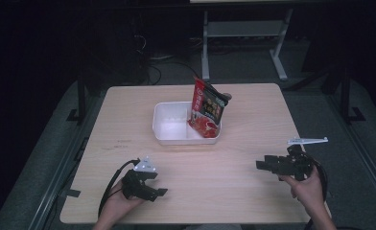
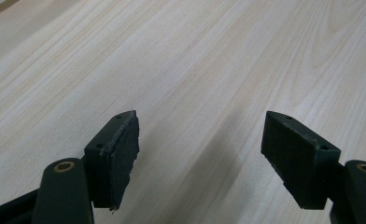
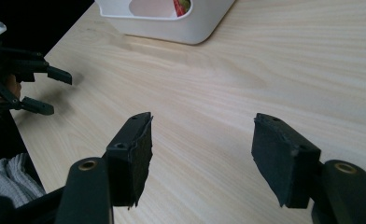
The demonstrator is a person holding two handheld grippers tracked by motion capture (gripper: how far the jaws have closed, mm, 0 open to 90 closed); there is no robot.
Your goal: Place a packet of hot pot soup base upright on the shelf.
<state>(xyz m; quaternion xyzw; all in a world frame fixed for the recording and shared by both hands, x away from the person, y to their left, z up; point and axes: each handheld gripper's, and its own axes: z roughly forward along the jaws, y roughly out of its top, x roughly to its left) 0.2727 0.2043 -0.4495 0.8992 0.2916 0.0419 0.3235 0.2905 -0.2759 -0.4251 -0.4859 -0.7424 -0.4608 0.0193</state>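
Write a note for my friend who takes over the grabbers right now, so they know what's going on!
Left gripper: open, empty, low over the table near its front edge.
Right gripper: open, empty, at the front right.
Red snack packet: standing tilted in the right compartment of the white bin, its top sticking out above the rim.
Done: packet appears to be in the bin.
Left: probably nothing to place; check whether the packet needs straightening.

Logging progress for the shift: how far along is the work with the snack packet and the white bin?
Done, by the look of it: the red snack packet stands leaning in the right compartment of the white bin. In hand: nothing; the left gripper and right gripper are both open and empty, low over the wooden table. Left: no other loose items show on the table.
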